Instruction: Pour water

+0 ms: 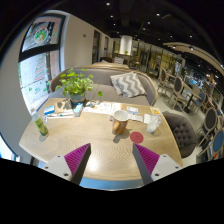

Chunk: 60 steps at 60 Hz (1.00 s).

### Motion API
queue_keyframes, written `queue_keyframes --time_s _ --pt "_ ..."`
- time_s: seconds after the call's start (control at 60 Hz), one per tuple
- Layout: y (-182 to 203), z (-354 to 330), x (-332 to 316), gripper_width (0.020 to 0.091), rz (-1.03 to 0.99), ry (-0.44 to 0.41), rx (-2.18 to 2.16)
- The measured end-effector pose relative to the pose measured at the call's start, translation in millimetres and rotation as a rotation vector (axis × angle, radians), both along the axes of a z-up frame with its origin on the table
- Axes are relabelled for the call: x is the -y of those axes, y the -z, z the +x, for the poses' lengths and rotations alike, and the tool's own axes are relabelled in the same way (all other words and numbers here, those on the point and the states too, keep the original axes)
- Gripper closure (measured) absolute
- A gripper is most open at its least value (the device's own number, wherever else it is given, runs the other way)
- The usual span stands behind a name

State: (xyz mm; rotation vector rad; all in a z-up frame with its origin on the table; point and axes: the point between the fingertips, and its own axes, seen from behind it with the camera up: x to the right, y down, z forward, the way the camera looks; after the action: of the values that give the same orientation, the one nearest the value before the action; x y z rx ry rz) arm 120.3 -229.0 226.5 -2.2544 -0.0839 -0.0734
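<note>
Two pink-padded fingers of the gripper [111, 160] spread wide, empty — above a smooth wooden table [90, 135].

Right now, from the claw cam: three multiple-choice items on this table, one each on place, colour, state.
1. Where is the potted plant?
A. between the fingers
B. at the table's far side, beyond the cup
C. on a chair

2. What colour are the claw pads?
A. magenta
B. yellow
C. white

3. What state is the claw in?
A. shut on the cup
B. shut on the bottle
C. open, holding nothing

Key: 1 B, the plant stands behind the cup. 2 A, both pads show magenta. 3 C, the fingers stand wide apart over bare tabletop.
</note>
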Motion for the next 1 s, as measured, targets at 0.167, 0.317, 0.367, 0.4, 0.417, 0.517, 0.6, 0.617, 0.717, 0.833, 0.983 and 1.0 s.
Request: queue_keyframes --time_s 0.167,0.317,0.367,0.4,0.417,0.517,0.6,0.617,0.717,0.833,0.983,1.0 --pt "14.9 -41.7 9.8 0.0246 -0.021 -0.010 0.008" --pt "37.6 -116.2 18.5 0.0251 -0.037 -0.043 -0.008" --pt "44.3 -147.3 21.7 0.0252 -0.041 -0.063 -0.019" --pt "48.6 -169.0 22.7 0.0252 -0.038 -0.078 -0.029" --pt "52.1 -180.2 22.6 0.0250 -0.035 -0.085 -0.034" --pt "67.1 -250.3 18.6 0.0252 -0.029 -0.141 -0.070" --pt "77.4 -305.7 7.4 0.0251 -0.013 -0.190 -0.102" --pt "79.0 -315.6 4.3 0.0253 -0.007 -0.196 -0.107" --pt "87.8 -363.6 -21.7 0.0251 0.040 -0.220 -0.134" --pt "104.3 -401.6 -59.8 0.0244 0.087 -0.228 -0.161" --pt "130.1 -432.1 -114.5 0.0243 0.140 -0.223 -0.178" --pt "132.3 -434.7 -120.1 0.0245 0.148 -0.223 -0.177"
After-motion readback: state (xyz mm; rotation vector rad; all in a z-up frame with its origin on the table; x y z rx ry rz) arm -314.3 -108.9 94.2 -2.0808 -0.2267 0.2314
